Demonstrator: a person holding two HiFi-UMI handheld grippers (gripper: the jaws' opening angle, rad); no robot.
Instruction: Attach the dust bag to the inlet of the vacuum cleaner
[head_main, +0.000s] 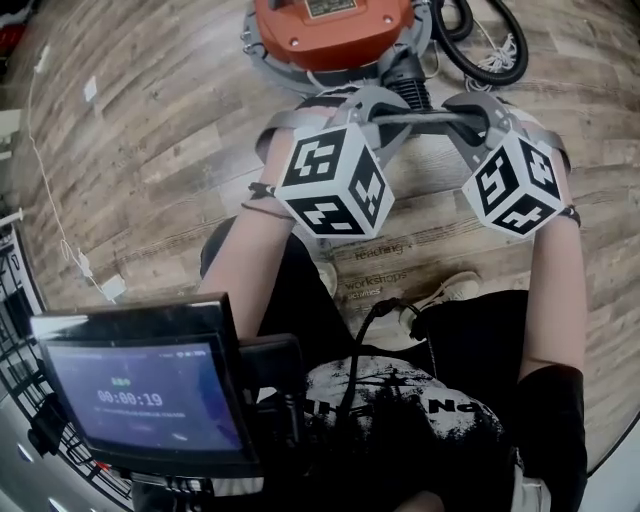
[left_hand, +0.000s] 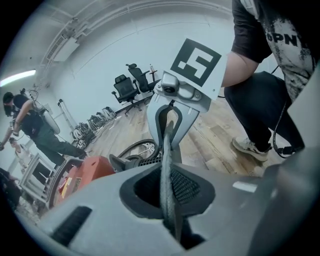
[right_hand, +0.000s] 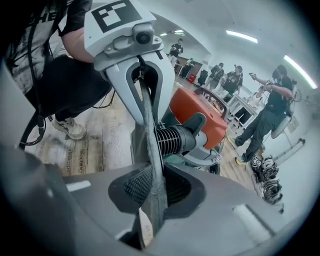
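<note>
My left gripper (left_hand: 170, 210) and right gripper (right_hand: 150, 205) both clamp the dust bag (right_hand: 150, 150), unattached; next I'd centre it on the far inlet (right_hand: 176, 139).

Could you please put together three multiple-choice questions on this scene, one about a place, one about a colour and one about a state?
1. Where does the vacuum cleaner stand?
A. On a table
B. On the wooden floor, ahead of the person
C. On the person's lap

2. What colour is its body?
A. Blue
B. Yellow
C. Orange

3. What are the left gripper and the right gripper doing?
A. Both are shut on the dust bag
B. Both hang open and empty
C. Only the left one grips anything

Answers:
1 B: the head view shows it on the planks beyond the hands.
2 C: its shell is orange in every view.
3 A: each gripper view shows grey fabric pinched between the jaws and stretched across to the other gripper.
</note>
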